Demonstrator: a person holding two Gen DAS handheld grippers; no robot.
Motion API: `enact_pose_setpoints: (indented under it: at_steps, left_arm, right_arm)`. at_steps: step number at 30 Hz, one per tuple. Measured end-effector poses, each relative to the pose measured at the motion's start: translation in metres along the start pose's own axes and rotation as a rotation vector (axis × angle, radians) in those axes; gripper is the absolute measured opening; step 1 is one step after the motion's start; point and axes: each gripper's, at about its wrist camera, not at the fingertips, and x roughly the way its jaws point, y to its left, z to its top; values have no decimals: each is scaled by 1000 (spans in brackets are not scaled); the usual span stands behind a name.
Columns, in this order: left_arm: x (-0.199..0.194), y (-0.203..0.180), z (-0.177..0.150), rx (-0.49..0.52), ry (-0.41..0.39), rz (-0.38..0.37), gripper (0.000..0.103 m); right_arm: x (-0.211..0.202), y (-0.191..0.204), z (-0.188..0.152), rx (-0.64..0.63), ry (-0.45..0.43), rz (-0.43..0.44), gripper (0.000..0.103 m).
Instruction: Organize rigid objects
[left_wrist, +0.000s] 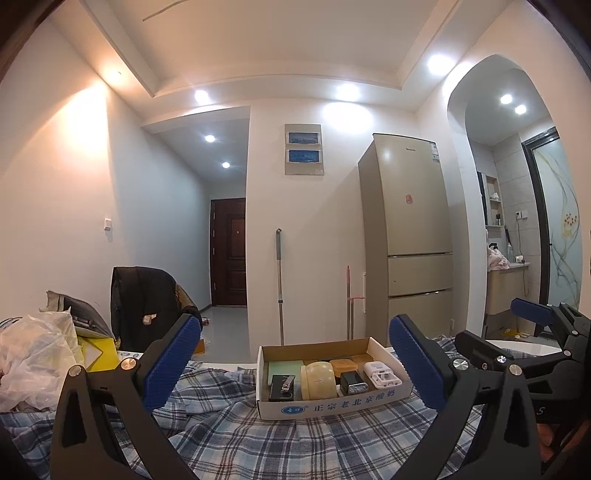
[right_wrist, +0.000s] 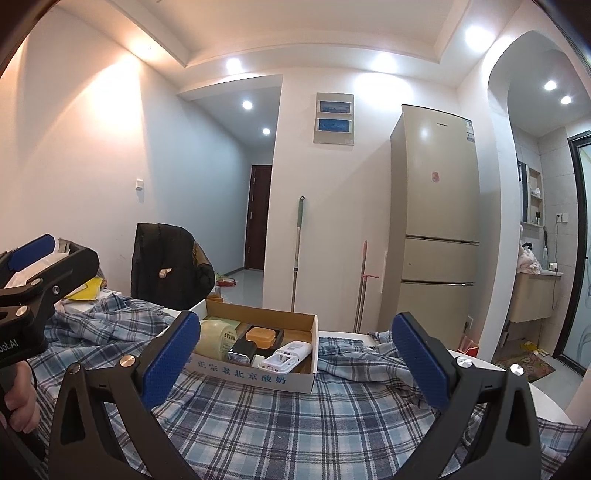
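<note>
A shallow cardboard box (left_wrist: 334, 404) with blue Chinese print stands on the blue plaid cloth (left_wrist: 280, 443). It holds several rigid objects: a cream jar (left_wrist: 318, 378), a black nail clipper case (left_wrist: 282, 387), a white charger (left_wrist: 381, 374), a black plug (left_wrist: 352, 382), orange soap (left_wrist: 343, 366) and a green pad (left_wrist: 284, 368). My left gripper (left_wrist: 294, 363) is open and empty, just in front of the box. My right gripper (right_wrist: 295, 358) is open and empty, facing the box (right_wrist: 255, 374) from the right side. The right gripper also shows at the right edge of the left wrist view (left_wrist: 532, 332).
A heap of plastic bags (left_wrist: 33, 354) and yellow items lies at the left. A black chair with a jacket (left_wrist: 147, 306) stands behind the table. A fridge (left_wrist: 413, 236), two mops (left_wrist: 279, 288) and a hallway lie beyond. The table's white edge (right_wrist: 480, 365) shows at the right.
</note>
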Motion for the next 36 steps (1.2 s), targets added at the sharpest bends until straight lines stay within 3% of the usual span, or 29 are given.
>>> enact_pose_setpoints:
  at_steps: [14,36]
  left_arm:
    - [8,8,-3,-18,42,-4,103]
    - [8,8,-5,-2,14,-10,103]
  right_arm:
    - [2,-2,0,5,11,-10,103]
    - [8,-8,-2,30,45,-32,103]
